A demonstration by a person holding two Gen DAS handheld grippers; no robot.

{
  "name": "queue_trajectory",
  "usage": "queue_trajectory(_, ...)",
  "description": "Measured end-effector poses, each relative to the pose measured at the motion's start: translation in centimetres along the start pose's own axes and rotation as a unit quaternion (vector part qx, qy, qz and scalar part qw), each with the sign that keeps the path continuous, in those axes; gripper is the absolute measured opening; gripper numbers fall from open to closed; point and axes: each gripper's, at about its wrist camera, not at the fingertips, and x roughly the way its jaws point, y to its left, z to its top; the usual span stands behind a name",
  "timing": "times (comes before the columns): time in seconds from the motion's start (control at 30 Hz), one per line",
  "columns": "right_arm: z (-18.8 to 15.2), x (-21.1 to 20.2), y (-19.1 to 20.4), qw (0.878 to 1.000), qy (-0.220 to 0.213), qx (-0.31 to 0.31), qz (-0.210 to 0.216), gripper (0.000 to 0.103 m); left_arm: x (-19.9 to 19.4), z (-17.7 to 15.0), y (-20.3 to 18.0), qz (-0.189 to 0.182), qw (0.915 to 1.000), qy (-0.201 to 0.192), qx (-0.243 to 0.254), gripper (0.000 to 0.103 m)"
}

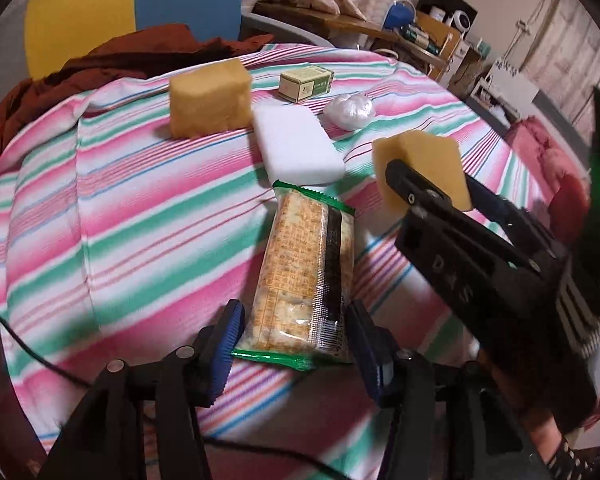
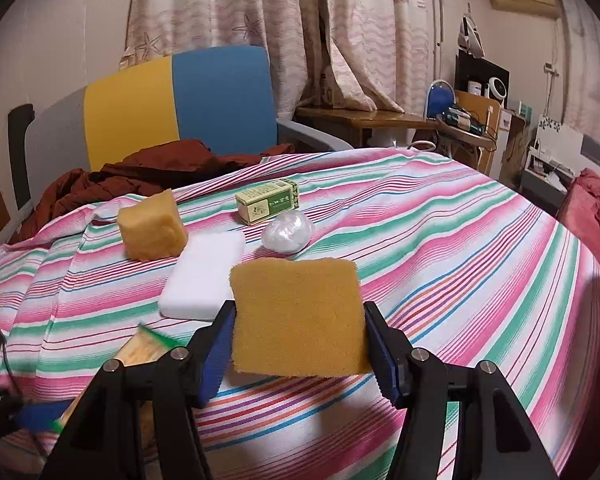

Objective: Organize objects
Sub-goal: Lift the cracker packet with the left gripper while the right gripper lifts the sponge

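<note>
- Nearest in the left wrist view, the left gripper point(image 1: 296, 344) stands half open around a cracker packet point(image 1: 306, 276); the blue pads sit at both sides of the wrapper, but a small gap shows, so I judge that it is not firmly clamped.
- Beside it, the right gripper point(image 2: 300, 340) is closed on a thin yellow sponge point(image 2: 298, 318) and holds it in the air above the striped bedcover point(image 2: 460, 260); the pads press on both edges.
- Just behind the packet lies a white foam block point(image 1: 298, 148), touching a thick yellow sponge point(image 1: 210, 98) at its far corner.
- Farther back are a small green box point(image 1: 306, 85) and, near it, a crumpled white bag point(image 1: 350, 111).
- Behind the bed stands a chair with a yellow and blue back point(image 2: 176, 96), with a dark red cloth point(image 2: 152, 172) over it.
- Both hands seem to be in the carrying step of the sorting. I think the next move calls for bringing the thin sponge to the other sponges, and for closing on the packet before lifting it, because the wrapper is slippery.
</note>
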Motion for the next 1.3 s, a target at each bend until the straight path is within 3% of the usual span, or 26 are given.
queue_trajectory(0.1,0.0,-0.1,0.1,1.000,-0.004,0.000,-0.001,0.062,0.1,0.3,-0.5,0.016,0.9999,0.003,0.004,0.056)
queue_trajectory(0.17,-0.1,-0.3,-0.2,1.000,-0.009,0.008,-0.001,0.062,0.0,0.2,-0.6,0.027,0.9995,-0.007,0.013,0.064)
queue_trajectory(0.33,-0.1,-0.6,-1.1,0.999,-0.017,0.032,-0.016,0.062,1.0,0.7,-1.1,0.051,0.9978,0.000,0.042,0.064)
queue_trajectory(0.4,-0.2,-0.6,-1.4,0.999,-0.015,0.037,-0.015,0.062,1.3,0.8,-0.8,0.046,0.9981,-0.007,0.042,0.062)
queue_trajectory(0.43,-0.2,-0.5,-1.4,0.999,-0.013,0.038,-0.015,0.062,1.2,0.8,-0.7,0.042,0.9983,-0.011,0.039,0.048)
queue_trajectory(0.6,-0.3,-0.3,-1.6,0.999,-0.010,0.042,-0.011,0.062,-0.2,0.5,0.9,-0.010,0.9997,-0.020,-0.006,0.046)
queue_trajectory(0.93,-0.2,-1.3,-1.4,0.999,-0.024,0.038,0.020,0.062,-7.3,-3.4,2.7,-0.036,0.9934,-0.104,-0.032,0.045)
queue_trajectory(1.13,-0.2,-3.5,-0.2,0.998,-0.022,0.020,0.056,0.062,-12.1,-7.2,5.0,-0.053,0.9866,-0.146,-0.051,0.045)
queue_trajectory(1.3,0.0,-7.1,1.8,0.992,-0.042,-0.009,0.116,0.062,-14.8,-10.3,7.1,-0.055,0.9828,-0.160,-0.075,0.045)
